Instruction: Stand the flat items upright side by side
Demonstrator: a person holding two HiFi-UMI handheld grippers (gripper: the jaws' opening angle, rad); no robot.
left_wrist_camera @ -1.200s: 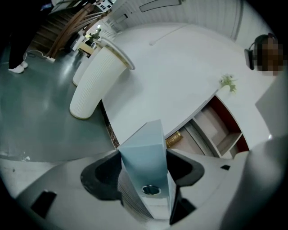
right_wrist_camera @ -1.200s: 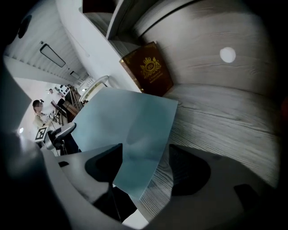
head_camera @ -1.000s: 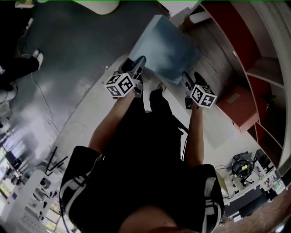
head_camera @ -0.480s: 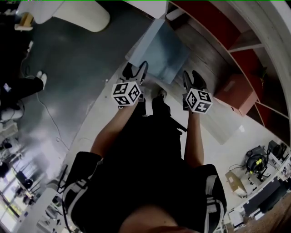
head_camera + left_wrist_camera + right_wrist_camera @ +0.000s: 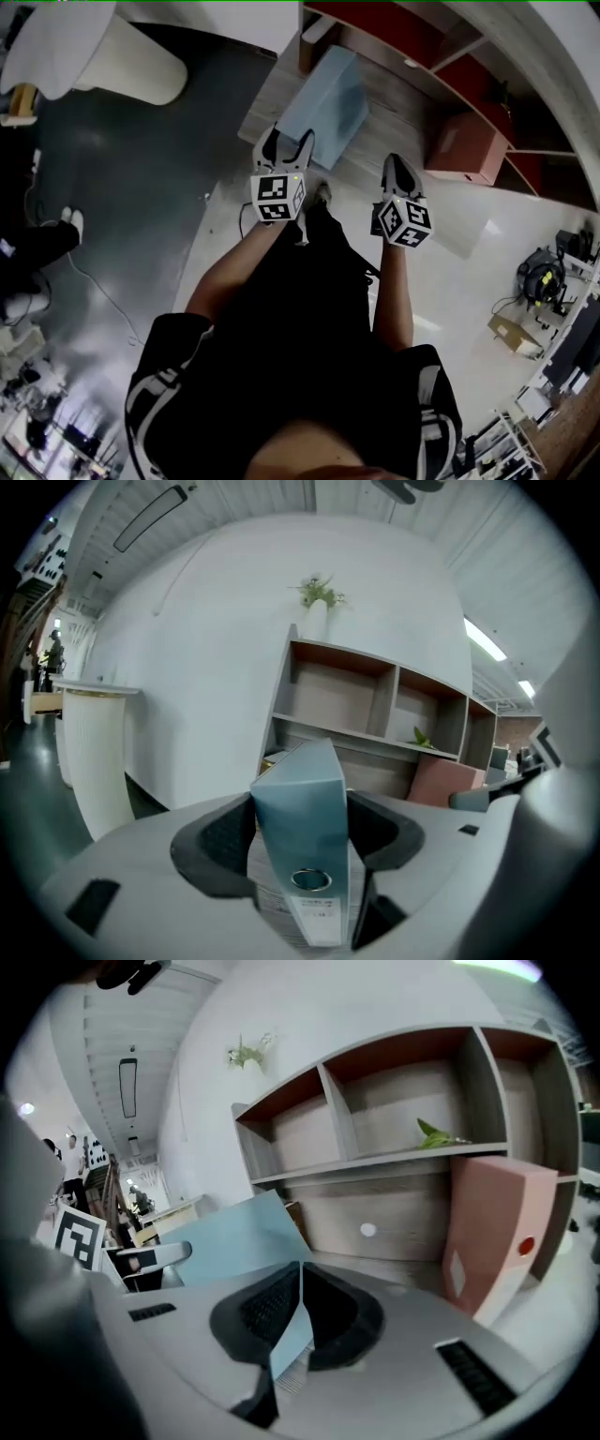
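Observation:
I hold a light blue ring binder [image 5: 323, 105] tilted over the wooden bottom board of a shelf unit [image 5: 403, 42]. In the left gripper view its spine [image 5: 298, 808], with a finger ring and a label, stands upright between the jaws of my left gripper [image 5: 300, 841], whose pads press both its sides. My left gripper [image 5: 286, 143] holds the binder's near left corner. My right gripper [image 5: 396, 167] has just closed on the thin blue cover edge [image 5: 292, 1330]. A pink binder [image 5: 462, 148] stands upright in the shelf to the right.
The shelf unit [image 5: 394, 1129] has open compartments, one with a small plant [image 5: 436, 1133]. A vase with a plant [image 5: 319, 597] tops the shelf. A white rounded counter [image 5: 112, 56] stands at the left. Another person's shoes [image 5: 70, 220] and cables are on the grey floor.
Both grippers rose toward the shelf with the blue binder. The binder's broad face now looks narrower and steeper. The right jaws went from wide apart to closed on the cover.

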